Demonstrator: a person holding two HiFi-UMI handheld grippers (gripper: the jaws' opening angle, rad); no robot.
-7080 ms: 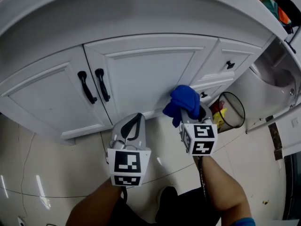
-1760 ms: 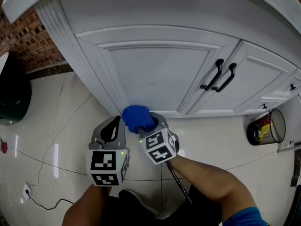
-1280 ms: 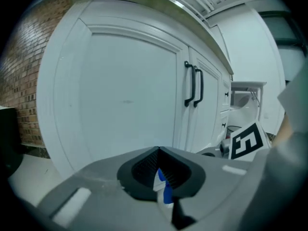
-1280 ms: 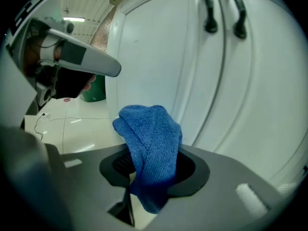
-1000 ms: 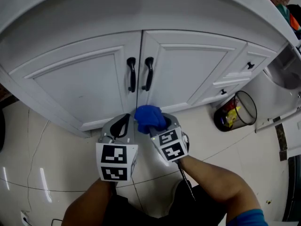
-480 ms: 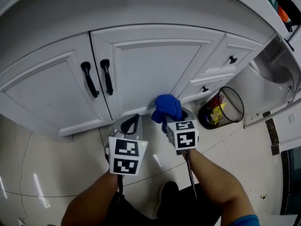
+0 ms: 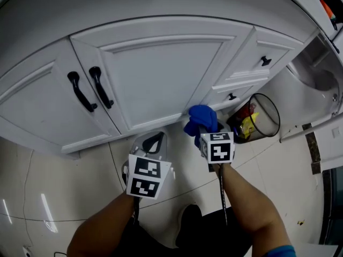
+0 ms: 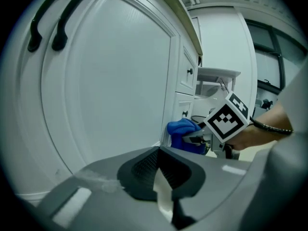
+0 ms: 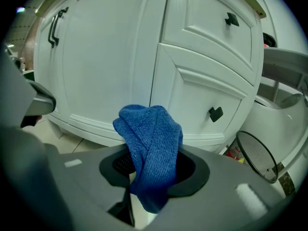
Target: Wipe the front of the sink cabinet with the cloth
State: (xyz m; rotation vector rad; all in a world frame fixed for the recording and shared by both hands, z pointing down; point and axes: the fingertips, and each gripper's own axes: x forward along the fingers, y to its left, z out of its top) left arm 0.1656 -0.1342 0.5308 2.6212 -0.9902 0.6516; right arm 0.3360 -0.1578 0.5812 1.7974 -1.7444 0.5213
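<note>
The blue terry cloth (image 7: 201,121), clamped in the right gripper (image 7: 207,131), has slid rightward along the bottom rail of the white panelled sink cabinet (image 7: 161,74) — from beneath the pair of black door handles (image 7: 88,87) to the foot of the drawer stack, where it appears to touch the paint. The low pass looks almost complete. The left gripper (image 7: 153,142) hangs alongside, jaws together on nothing (idle). Glossy pale floor tiles (image 7: 64,197) spread below — a black wire-mesh waste bin (image 7: 257,116) stands just right.

Glossy pale tile floor (image 7: 53,197) — light glints on it; black mesh bin (image 7: 272,111) at right, coloured litter inside.
</note>
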